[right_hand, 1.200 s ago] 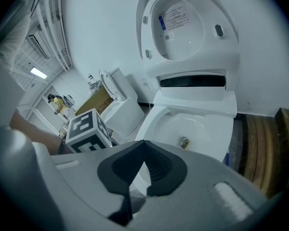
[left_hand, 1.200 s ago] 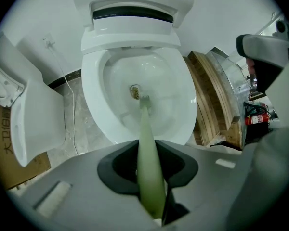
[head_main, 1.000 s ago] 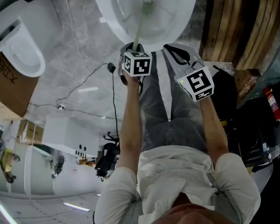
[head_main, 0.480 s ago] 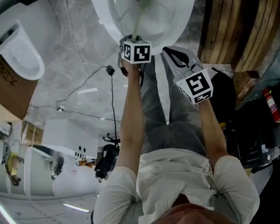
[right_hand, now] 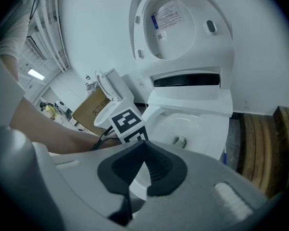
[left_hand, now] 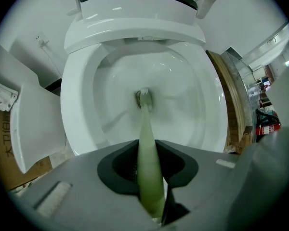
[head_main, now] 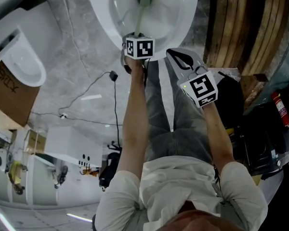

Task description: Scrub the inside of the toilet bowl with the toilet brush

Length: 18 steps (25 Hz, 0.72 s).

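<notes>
Over the toilet bowl (left_hand: 183, 88), left gripper (left_hand: 147, 149) pinches the toilet brush (left_hand: 144, 119); right gripper (right_hand: 143, 150) jaws pressed together, empty; lid label (right_hand: 166, 17) unreadable.

The toilet bowl (left_hand: 106, 71) is glossy white, and the toilet brush (left_hand: 145, 129) is pale green along its whole handle. The left gripper (left_hand: 151, 167) and the right gripper (right_hand: 143, 170) are both light grey with black ribbed pads, and the marker cube (head_main: 139, 48) on each is white with a pattern of black squares. The floor (head_main: 82, 71) is grey with marble veining, the wooden planks (head_main: 241, 23) are brown, the cardboard box (head_main: 7, 95) is light brown, and the fire extinguisher (head_main: 278, 107) is red.
</notes>
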{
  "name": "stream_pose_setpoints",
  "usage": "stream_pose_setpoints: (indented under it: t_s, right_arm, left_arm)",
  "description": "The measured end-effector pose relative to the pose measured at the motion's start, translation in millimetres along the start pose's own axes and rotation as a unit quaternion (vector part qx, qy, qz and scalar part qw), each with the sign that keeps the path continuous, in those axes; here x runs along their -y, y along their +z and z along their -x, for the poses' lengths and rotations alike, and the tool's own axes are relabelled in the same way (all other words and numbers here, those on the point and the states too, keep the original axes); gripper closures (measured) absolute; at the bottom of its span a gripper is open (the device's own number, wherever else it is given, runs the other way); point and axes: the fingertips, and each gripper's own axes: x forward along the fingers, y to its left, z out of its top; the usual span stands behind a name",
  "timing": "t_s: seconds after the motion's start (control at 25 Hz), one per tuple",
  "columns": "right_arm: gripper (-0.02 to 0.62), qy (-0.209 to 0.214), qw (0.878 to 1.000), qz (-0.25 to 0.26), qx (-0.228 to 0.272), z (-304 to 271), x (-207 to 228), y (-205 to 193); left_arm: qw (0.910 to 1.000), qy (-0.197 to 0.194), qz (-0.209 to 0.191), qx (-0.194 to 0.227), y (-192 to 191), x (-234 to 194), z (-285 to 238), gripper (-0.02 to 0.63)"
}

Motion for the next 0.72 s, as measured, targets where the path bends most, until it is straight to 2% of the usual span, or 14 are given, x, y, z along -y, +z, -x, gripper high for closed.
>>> stream_pose_setpoints:
  t_s: [0.28,0.48,0.72]
  right_arm:
    - [0.592,-0.008,1.0,0.008,0.005,17,-4,0]
    - [0.592,-0.021,1.0,0.01,0.006,11,-7,-3]
    - [0.592,-0.042,0.999,0.019,0.019,33,-16,10]
  left_arm:
    - [1.0,-0.002,-0.005,0.006,-2,5,15,0.495]
    - [0.9998,-0.016,-0.004,0.013,-16,-3,18,0.496]
    - [0.9977,-0.036,-0.005,0.056,-20,-8,52,0.497]
